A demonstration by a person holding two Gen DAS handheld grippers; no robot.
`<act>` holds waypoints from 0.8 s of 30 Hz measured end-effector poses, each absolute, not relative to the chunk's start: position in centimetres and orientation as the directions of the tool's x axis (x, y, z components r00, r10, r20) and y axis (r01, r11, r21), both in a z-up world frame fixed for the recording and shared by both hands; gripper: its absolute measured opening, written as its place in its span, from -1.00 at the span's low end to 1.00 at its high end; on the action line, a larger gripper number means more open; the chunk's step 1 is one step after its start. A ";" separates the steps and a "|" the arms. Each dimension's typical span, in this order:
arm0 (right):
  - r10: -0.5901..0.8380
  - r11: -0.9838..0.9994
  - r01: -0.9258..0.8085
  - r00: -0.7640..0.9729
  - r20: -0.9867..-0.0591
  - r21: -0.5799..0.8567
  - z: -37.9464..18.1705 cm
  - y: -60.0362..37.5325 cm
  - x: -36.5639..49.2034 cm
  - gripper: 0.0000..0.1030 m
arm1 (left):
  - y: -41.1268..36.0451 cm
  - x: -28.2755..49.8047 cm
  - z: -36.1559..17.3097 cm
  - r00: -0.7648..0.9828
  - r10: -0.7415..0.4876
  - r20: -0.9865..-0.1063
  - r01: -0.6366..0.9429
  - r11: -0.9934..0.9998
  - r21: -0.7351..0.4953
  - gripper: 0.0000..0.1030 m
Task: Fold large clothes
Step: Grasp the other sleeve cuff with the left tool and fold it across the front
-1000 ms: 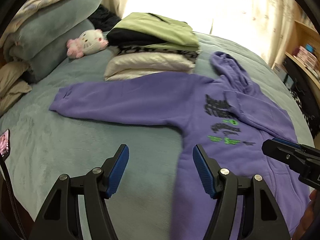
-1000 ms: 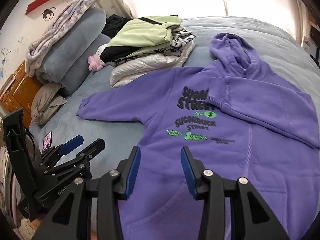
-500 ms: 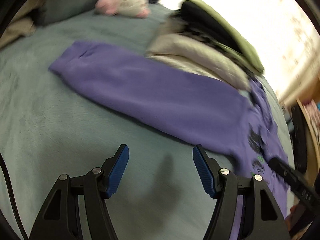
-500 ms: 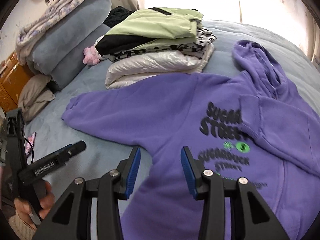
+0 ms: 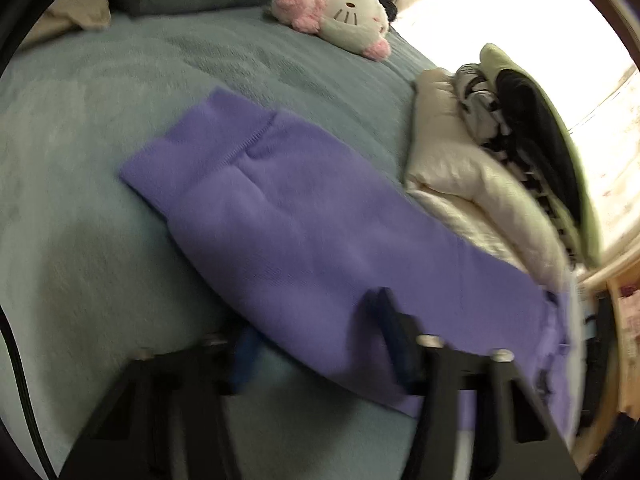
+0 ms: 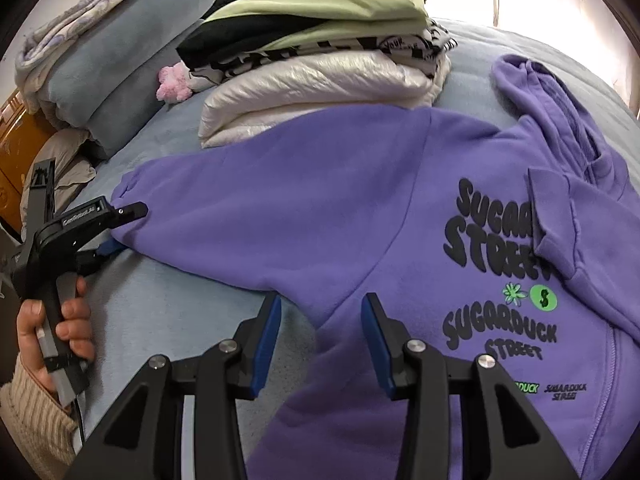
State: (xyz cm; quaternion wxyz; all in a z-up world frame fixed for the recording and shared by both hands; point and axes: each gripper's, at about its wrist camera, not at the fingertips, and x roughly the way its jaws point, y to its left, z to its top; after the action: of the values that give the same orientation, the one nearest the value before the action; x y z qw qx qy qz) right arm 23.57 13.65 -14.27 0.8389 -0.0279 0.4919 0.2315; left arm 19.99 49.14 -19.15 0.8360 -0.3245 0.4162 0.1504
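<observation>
A purple hoodie (image 6: 360,216) with black and green lettering lies face up on the grey-blue bed (image 6: 168,312). One sleeve is folded across its chest; the other sleeve (image 5: 304,224) stretches out flat. My left gripper (image 5: 316,332) is open, its jaws straddling the lower edge of that sleeve near the cuff; it also shows in the right wrist view (image 6: 120,228) at the cuff. My right gripper (image 6: 320,328) is open and empty, hovering over the hoodie's armpit area.
A stack of folded clothes (image 6: 320,52), green on top and cream at the bottom, sits just behind the sleeve. A white and pink plush toy (image 5: 344,12) lies farther back. Folded blankets and pillows (image 6: 112,48) are piled at the left. A wooden shelf (image 5: 624,320) stands beside the bed.
My left gripper has swung left and moved down to the outstretched sleeve's cuff end, its jaws now around the edge. My right gripper has moved forward over the hoodie. Both stayed open.
</observation>
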 end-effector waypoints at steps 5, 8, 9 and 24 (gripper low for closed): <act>0.382 0.890 -0.400 0.399 -0.834 0.217 -13.8 12.8 23.5 -0.19 | 47.8 20.4 -16.4 0.631 0.042 -0.775 -0.500 0.786 -0.364 -0.90; 0.397 0.890 -0.395 0.422 -0.815 0.229 -12.4 11.6 22.7 -0.19 | 45.5 19.5 -12.4 0.677 0.079 -0.731 -0.446 0.835 -0.323 -0.90; 0.401 0.890 -0.394 0.430 -0.809 0.231 -12.0 11.2 22.5 -0.19 | 44.0 19.3 -10.4 0.698 0.085 -0.711 -0.415 0.858 -0.304 -0.90; 0.339 0.940 -0.201 0.632 -0.697 0.275 -4.9 -6.1 16.4 -0.19 | 18.3 17.8 5.7 0.774 -0.108 -0.623 0.040 0.992 -0.123 -0.89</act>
State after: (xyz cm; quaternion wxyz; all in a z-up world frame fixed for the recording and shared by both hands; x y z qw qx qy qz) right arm 16.41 -6.07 -4.89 0.8993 0.0857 0.4017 0.1501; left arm 17.79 18.27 5.67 0.9405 -0.0516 0.3335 -0.0394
